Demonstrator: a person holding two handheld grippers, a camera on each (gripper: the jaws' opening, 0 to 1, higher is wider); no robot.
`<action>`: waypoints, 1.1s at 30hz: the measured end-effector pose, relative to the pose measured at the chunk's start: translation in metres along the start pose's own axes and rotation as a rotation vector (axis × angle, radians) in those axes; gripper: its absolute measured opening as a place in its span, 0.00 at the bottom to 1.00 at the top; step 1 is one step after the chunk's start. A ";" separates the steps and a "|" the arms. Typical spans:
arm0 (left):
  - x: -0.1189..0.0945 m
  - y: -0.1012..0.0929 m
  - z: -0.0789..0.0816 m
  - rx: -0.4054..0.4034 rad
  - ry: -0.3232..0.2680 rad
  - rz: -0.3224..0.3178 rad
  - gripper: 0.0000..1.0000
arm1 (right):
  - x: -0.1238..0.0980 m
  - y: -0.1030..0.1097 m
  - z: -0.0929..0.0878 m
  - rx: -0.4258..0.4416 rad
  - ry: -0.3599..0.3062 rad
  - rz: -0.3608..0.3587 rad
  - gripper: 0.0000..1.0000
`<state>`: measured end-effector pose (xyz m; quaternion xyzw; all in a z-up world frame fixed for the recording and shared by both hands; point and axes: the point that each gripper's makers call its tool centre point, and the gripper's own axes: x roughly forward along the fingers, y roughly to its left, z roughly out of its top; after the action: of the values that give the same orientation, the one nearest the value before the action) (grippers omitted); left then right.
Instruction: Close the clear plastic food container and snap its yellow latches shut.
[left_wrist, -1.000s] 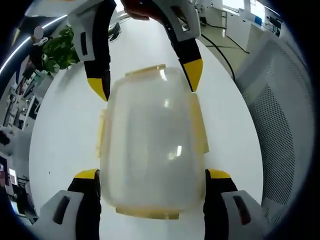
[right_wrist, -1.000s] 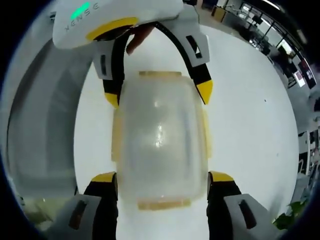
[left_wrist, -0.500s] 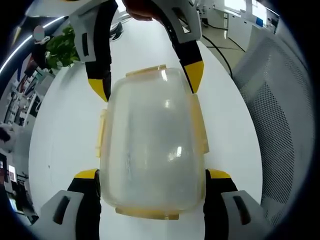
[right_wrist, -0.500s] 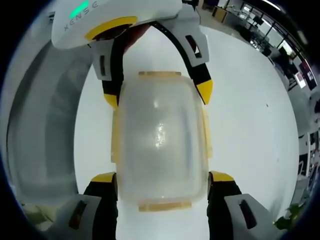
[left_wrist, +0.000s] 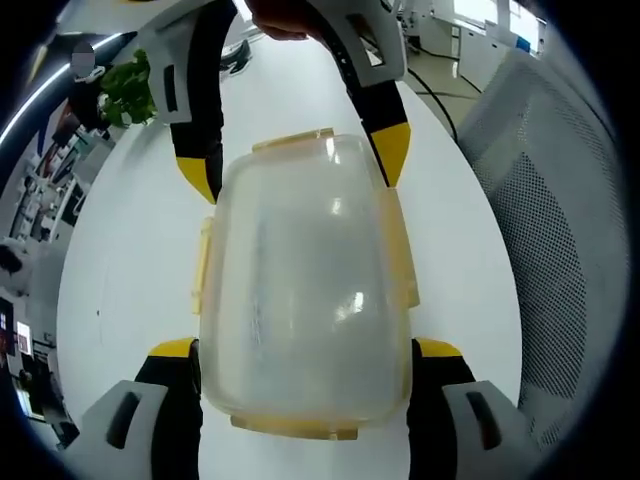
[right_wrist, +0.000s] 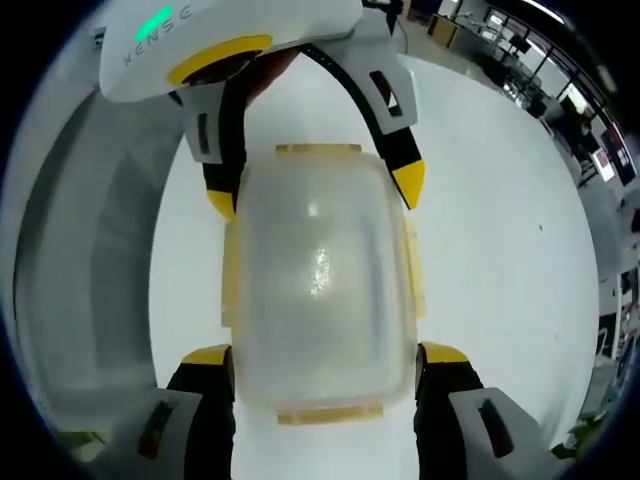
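Left gripper view: clear food container (left_wrist: 305, 290) on white table (left_wrist: 130, 260), lid on; my left claw (left_wrist: 305, 350) straddles its near end, my right claw (left_wrist: 295, 165) the far end; jaw contact unclear; yellow latches (left_wrist: 400, 250) apparently unsnapped; uneven squeeze could skid it.

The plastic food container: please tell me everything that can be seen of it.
The plastic food container is clear, cloudy-looking and rounded, with a pale yellow latch on each side. It rests on a white table. The left gripper straddles one end, the right gripper the other, their yellow-tipped jaws alongside its walls.
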<state>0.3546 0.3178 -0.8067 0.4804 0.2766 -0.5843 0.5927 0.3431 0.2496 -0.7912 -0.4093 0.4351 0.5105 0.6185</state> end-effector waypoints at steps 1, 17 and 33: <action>-0.001 0.000 -0.002 -0.001 0.001 0.000 0.86 | 0.001 0.000 0.002 0.000 -0.002 0.000 0.73; -0.013 -0.003 -0.029 -0.026 0.020 0.007 0.86 | 0.009 0.002 0.030 -0.018 -0.019 0.006 0.73; -0.020 -0.005 -0.046 -0.042 0.032 0.013 0.86 | 0.015 0.002 0.049 -0.027 -0.036 0.005 0.74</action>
<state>0.3568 0.3686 -0.8078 0.4789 0.2951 -0.5668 0.6019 0.3483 0.3004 -0.7918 -0.4070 0.4181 0.5252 0.6194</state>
